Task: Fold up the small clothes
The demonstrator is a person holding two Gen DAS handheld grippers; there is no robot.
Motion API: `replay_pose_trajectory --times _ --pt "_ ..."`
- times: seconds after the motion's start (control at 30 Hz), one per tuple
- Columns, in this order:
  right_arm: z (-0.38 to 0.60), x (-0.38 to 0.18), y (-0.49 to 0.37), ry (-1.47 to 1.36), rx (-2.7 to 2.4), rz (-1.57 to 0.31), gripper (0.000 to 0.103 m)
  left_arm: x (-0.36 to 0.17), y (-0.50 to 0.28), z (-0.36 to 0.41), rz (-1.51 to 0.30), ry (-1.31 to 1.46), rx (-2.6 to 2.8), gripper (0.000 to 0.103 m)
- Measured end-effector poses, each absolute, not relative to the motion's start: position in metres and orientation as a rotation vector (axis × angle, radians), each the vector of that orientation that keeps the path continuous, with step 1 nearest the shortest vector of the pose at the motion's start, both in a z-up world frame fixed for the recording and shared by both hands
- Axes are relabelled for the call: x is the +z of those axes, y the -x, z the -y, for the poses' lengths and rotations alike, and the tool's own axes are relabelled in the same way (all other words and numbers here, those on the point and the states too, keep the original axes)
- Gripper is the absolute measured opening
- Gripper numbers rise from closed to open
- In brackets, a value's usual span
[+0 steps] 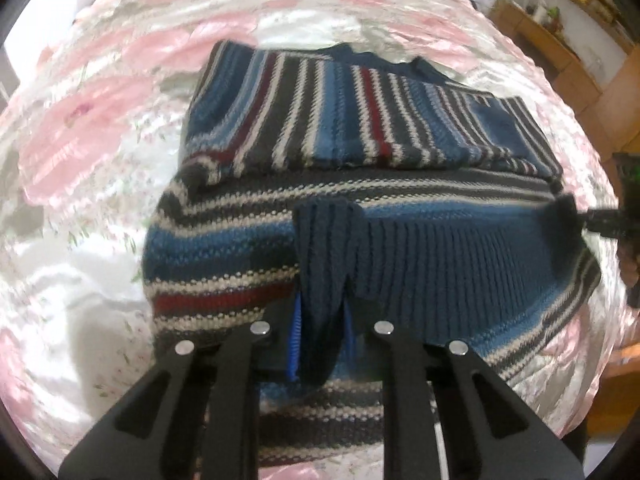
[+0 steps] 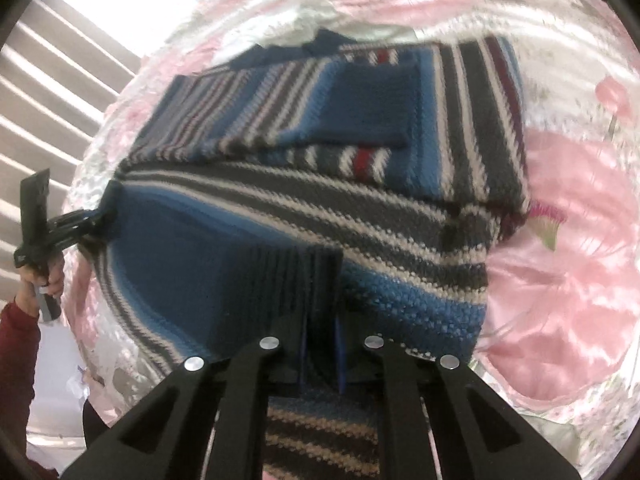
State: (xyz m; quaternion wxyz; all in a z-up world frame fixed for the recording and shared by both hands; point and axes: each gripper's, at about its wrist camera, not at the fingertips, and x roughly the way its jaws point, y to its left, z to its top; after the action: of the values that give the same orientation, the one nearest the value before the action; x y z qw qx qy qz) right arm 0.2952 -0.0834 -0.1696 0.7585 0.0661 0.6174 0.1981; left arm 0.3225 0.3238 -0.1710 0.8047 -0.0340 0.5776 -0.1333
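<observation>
Left jaws: closed tight on the navy ribbed hem (image 1: 320,280), a bunched fold of it pinched between your blue pads (image 1: 295,340).
Left gripper (image 1: 322,344): low at 6 o'clock in the left wrist view, black fingers reaching up under the knit.
Right jaws: clamped on the same ribbed hem (image 2: 316,280), a pleated edge standing up between the pads.
Right gripper (image 2: 322,354): at 6 o'clock in the right wrist view; from the left camera you catch it again out at 3 o'clock (image 1: 576,216), gripping the hem's far corner.
Left gripper seen from the right: out at 9 o'clock (image 2: 100,216), biting the opposite corner, with your hand (image 2: 44,276) wrapped on its handle and a dark red sleeve (image 2: 18,360) below.
Sweater (image 1: 360,128): blue, grey, cream and dark red stripes, centre frame, the hem edge stretched between both grippers, the body spread toward 12 o'clock.
Pocket (image 2: 372,100): plain blue patch on the upper panel, around 12 o'clock in the right view.
Bedspread (image 1: 100,128): shiny pink floral cloth under the sweater, all round it.
Background: wooden furniture (image 1: 552,40) at 2 o'clock in the left view; slatted blinds (image 2: 60,92) at 10 o'clock in the right view.
</observation>
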Motion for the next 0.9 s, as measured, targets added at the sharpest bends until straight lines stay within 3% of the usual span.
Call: replay_pose_trajectory --times 0.27,0.5,0.7,0.9 --pt "0.086 -0.175 -0.295 -0.159 0.419 -1.349 0.010 -0.175 -0.328 -0.330 -1.236 0.149 -0.259 0.015" --pt "0.107 -0.101 -0.304 -0.243 0.451 -1.170 0.010 -0.120 -0.332 -0.335 -1.093 0.203 -0.278 0.015" --pt "0.113 -0.054 -0.359 -0.221 0.378 -1.067 0.009 -0.074 -0.385 -0.332 -0.951 0.230 -0.238 0.015" --pt "0.113 -0.048 -0.425 -0.214 0.266 -1.030 0.009 -0.065 -0.446 -0.315 -0.894 0.203 -0.180 0.015"
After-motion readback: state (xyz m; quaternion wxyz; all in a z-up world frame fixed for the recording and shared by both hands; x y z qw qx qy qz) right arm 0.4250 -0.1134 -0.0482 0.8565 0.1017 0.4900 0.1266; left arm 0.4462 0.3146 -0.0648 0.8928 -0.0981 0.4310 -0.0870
